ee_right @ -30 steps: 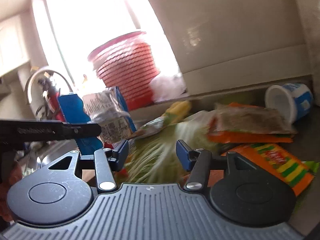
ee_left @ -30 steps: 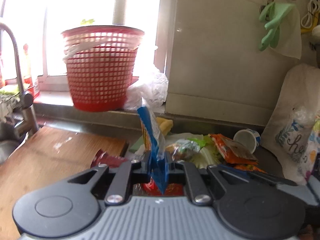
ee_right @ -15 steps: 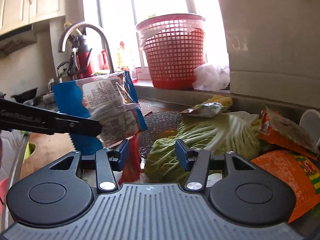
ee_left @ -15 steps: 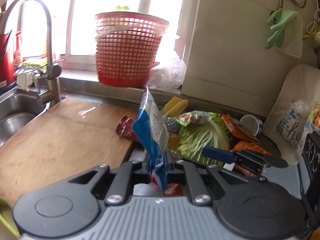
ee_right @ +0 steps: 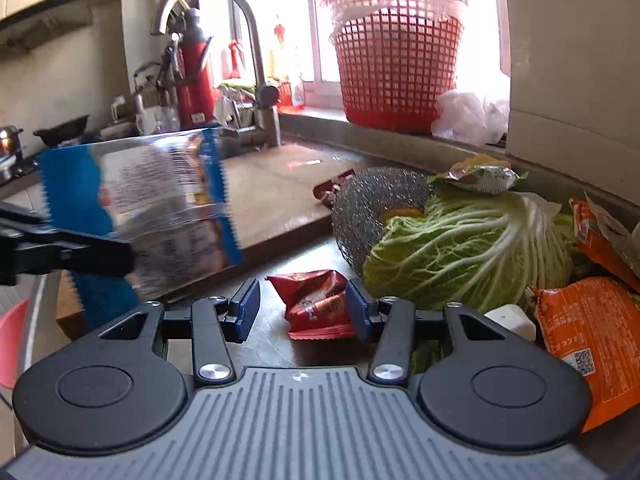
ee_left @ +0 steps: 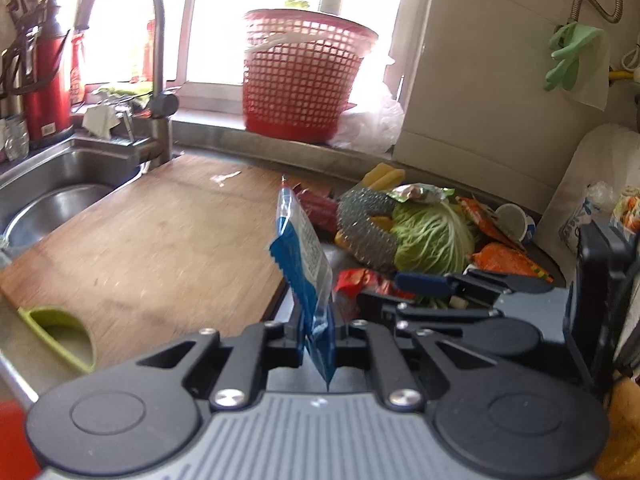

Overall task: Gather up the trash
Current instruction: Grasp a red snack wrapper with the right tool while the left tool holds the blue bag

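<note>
Two tongs work a littered kitchen surface (ee_right: pixel 272 344).
Left tongs (ee_left: pixel 318 334) clench a blue wrapper (ee_left: pixel 304 256) upright, clear of the clutter; right tongs (ee_right: pixel 302 310), spread wide, straddle a red packet (ee_right: pixel 316 304) at 12 o'clock, seemingly the next pickup.

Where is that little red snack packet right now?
In the right wrist view, the red snack packet lies on the dark counter between the open right gripper's fingers, just in front of the cabbage and the wire scrubber.
</note>
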`<state>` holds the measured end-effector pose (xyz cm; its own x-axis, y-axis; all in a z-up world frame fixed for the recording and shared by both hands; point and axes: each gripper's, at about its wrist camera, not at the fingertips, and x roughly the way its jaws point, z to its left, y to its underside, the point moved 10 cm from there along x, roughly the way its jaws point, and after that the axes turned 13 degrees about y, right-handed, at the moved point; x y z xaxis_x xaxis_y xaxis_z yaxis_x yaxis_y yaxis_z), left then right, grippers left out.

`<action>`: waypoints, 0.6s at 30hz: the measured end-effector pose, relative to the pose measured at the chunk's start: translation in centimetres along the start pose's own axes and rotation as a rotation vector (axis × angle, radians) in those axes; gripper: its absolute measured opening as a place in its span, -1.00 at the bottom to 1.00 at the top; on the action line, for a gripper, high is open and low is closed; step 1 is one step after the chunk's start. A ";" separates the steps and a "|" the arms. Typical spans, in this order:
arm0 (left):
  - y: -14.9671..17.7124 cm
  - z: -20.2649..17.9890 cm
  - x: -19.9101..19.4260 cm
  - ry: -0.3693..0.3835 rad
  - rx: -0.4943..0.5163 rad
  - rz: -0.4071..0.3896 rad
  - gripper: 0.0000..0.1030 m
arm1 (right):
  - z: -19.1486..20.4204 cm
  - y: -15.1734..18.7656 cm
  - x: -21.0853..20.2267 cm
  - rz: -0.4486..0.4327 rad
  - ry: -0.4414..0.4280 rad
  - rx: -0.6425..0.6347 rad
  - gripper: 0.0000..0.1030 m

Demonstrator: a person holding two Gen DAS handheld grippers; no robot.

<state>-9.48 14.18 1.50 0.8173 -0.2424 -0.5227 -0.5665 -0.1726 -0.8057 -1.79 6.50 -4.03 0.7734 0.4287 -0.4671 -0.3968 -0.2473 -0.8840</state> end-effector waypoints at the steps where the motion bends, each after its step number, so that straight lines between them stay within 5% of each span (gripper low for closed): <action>1: 0.2 0.1 -0.3 -0.005 -0.003 0.001 -0.85 | -0.1 0.0 0.1 0.008 0.017 0.001 0.56; 9: 1.5 0.7 -2.3 -0.022 -0.023 0.000 -0.85 | 0.0 0.5 1.2 0.062 0.017 0.013 0.63; 18: 2.2 1.3 -4.5 -0.045 -0.039 -0.007 -0.85 | 0.7 0.8 2.3 0.108 0.043 -0.035 0.37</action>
<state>-14.26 16.11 1.78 0.8247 -0.1985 -0.5296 -0.5636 -0.2113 -0.7986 -0.69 7.92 -5.82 0.7480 0.3601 -0.5575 -0.4619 -0.3206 -0.8269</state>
